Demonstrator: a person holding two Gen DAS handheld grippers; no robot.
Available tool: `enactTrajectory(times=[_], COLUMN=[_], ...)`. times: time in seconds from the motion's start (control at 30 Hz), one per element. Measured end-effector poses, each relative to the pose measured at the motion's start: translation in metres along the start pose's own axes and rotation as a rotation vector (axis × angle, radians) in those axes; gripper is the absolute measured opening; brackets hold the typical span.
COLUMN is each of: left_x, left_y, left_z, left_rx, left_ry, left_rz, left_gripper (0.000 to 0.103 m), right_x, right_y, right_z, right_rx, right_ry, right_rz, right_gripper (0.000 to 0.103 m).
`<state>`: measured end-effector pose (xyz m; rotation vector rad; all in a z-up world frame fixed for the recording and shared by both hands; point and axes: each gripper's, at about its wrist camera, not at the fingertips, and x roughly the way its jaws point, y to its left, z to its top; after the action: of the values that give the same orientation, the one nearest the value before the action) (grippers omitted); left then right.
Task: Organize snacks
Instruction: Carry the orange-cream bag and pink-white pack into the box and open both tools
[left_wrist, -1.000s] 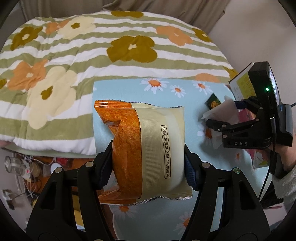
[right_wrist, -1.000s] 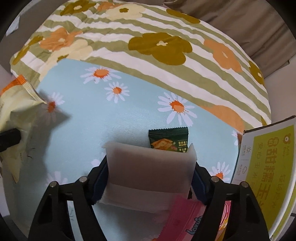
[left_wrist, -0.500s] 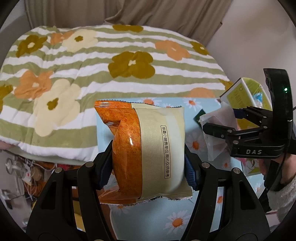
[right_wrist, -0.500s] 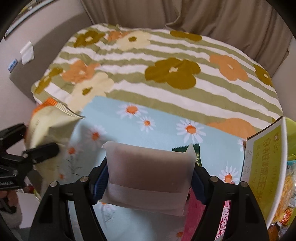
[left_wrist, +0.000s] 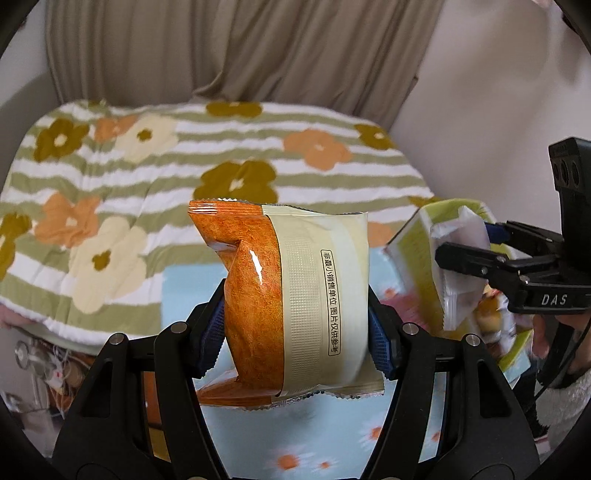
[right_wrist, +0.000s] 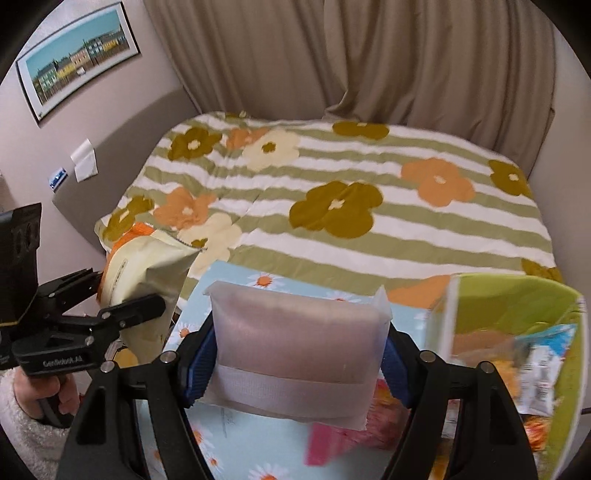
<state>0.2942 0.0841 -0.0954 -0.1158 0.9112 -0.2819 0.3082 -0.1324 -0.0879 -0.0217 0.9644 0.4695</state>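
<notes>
My left gripper (left_wrist: 295, 325) is shut on an orange and cream snack bag (left_wrist: 295, 295), held high above the blue daisy cloth (left_wrist: 332, 443). The same bag (right_wrist: 147, 280) and the left gripper (right_wrist: 122, 295) show at the left of the right wrist view. My right gripper (right_wrist: 295, 350) is shut on a frosted white snack packet (right_wrist: 295, 350) above the cloth (right_wrist: 229, 280). That packet (left_wrist: 461, 266) and the right gripper (left_wrist: 476, 243) appear at the right of the left wrist view, in front of a yellow-green box (left_wrist: 417, 251).
The yellow-green box (right_wrist: 517, 314) stands open at the right with snack packs inside. A pink packet (right_wrist: 332, 439) lies on the cloth below the frosted packet. Behind is a bed with a striped flowered blanket (right_wrist: 332, 206), then curtains (right_wrist: 351, 55).
Both grippers have risen with their packets still held, so the cloth lies farther below and the curtains and wall have come into view. The small green packet is hidden now.
</notes>
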Motion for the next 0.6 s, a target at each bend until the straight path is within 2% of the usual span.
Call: enactTrajectory(times=[0.13,0.33,0.47,0.6], left_x=[-0.004,0.014,0.037,0.060], left_y=[-0.054,-0.146,-0.203,-0.241], left_z=[0.011,0.022,0.028,0.031], left_rx=[0.000,0.021,0.022,0.023], left_ry=[-0.037,-0.059,-0.047,-0.013], left_rz=[-0.031,-0.078,-0.102,-0.120], left_gripper=[0.062,0.062,0.062,0.062], right_x=[-0.039,-0.085,-0.100,-0.106], right_y=[-0.044,-0.117,-0.161,-0.193], right_z=[-0.012,-0.036,-0.052,-0.067], right_rx=[0.003,0.002,0.014,0.033], right_ry=[-0.019,-0.035,-0.022,-0.003], right_rz=[-0.015,-0.068,-0.079,-0.077], right_gripper=[0.072,0.072,0.072,0.072])
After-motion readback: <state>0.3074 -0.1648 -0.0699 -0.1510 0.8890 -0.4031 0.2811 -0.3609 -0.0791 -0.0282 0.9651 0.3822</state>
